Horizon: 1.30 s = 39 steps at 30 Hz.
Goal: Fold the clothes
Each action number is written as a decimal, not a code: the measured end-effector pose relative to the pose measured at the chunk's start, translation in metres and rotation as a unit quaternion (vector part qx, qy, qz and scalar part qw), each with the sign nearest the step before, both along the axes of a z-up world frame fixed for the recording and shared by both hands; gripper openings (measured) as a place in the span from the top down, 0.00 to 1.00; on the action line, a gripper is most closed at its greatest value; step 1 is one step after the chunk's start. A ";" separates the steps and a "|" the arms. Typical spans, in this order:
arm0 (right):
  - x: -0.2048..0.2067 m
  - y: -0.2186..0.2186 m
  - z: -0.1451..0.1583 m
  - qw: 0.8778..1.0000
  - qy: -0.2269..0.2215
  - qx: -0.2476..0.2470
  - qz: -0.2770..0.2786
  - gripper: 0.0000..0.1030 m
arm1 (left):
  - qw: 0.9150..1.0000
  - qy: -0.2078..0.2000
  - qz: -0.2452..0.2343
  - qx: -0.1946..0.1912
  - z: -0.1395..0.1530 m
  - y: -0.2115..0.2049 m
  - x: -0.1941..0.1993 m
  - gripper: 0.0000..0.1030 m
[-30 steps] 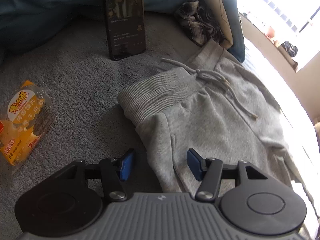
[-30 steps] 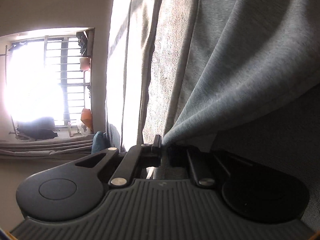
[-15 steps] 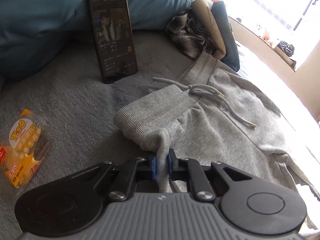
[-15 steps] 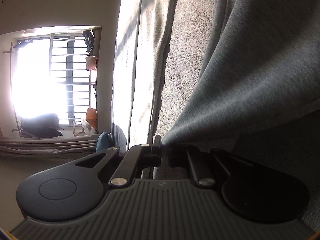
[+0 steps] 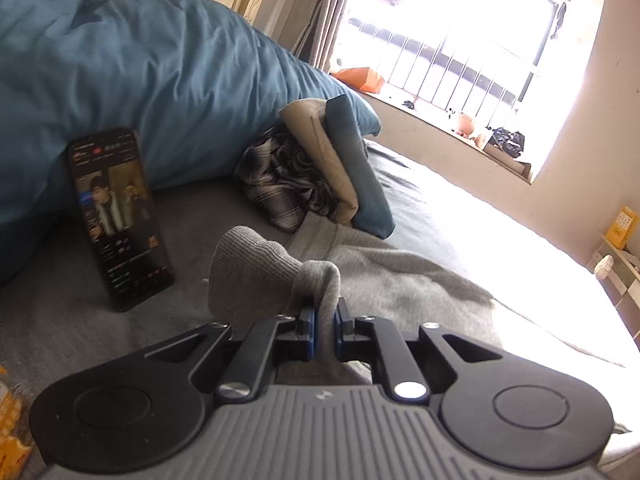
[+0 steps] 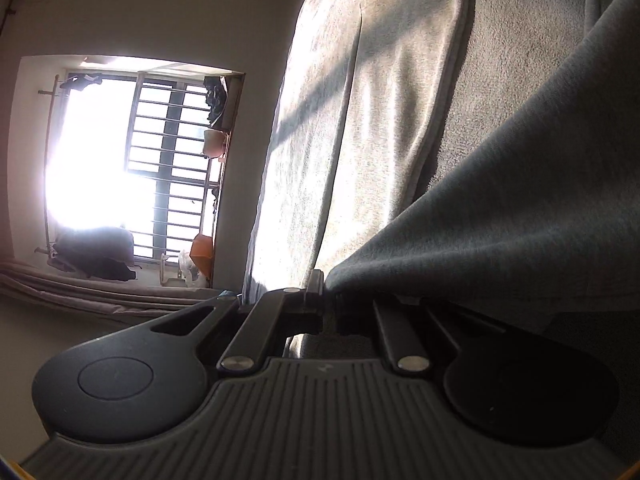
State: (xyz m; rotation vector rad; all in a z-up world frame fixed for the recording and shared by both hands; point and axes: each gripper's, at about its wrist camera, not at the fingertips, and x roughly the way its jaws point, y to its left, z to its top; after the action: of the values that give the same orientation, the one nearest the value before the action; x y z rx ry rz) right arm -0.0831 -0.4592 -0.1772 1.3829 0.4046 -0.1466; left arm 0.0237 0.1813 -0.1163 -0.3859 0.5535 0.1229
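Grey sweatpants (image 5: 392,280) lie on a bed covered with a grey blanket (image 5: 72,320). My left gripper (image 5: 325,332) is shut on a fold of the fabric just below the ribbed waistband (image 5: 256,268), which is lifted and bunched above the blue pads. In the right wrist view, rolled sideways, my right gripper (image 6: 330,306) is shut on another edge of the sweatpants (image 6: 520,208), and the cloth stretches away from it to the upper right, raised off the blanket (image 6: 512,52).
A phone (image 5: 118,216) with a lit screen leans against a blue duvet (image 5: 140,72). A stack of folded clothes (image 5: 320,172) stands behind the sweatpants. An orange snack packet (image 5: 10,424) lies at the left edge. A barred window (image 5: 460,28) glares beyond the bed.
My left gripper went from open around the pants to shut on the fabric, then rose and tilted up, lifting the waistband. The right gripper rose too, still gripping the cloth.
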 end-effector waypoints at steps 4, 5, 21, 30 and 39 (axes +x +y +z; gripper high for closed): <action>0.026 -0.008 0.013 1.000 0.001 -0.020 -0.003 0.96 | 1.000 -0.023 -0.008 -0.005 0.001 -0.009 0.035 0.91; 0.033 -0.009 0.016 1.000 0.001 -0.024 -0.005 0.96 | 1.000 -0.028 -0.011 -0.006 0.001 -0.011 0.043 0.91; 0.218 -0.010 0.051 0.994 0.042 -0.099 0.006 0.96 | 1.000 -0.010 -0.009 -0.001 -0.046 -0.011 0.193 0.91; 0.276 -0.013 0.002 0.989 0.096 -0.113 -0.003 0.96 | 1.000 0.012 -0.019 -0.001 -0.070 -0.012 0.238 0.90; 0.287 -0.014 -0.027 0.987 0.132 -0.085 0.036 0.63 | 0.997 -0.014 -0.055 -0.047 -0.077 -0.008 0.246 0.34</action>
State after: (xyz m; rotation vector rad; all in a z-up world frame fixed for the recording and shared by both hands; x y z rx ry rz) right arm 0.2038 -0.4732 -0.2042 1.1815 0.6472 -0.2996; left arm 0.2699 0.1734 -0.1938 -0.4474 0.5526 -0.0147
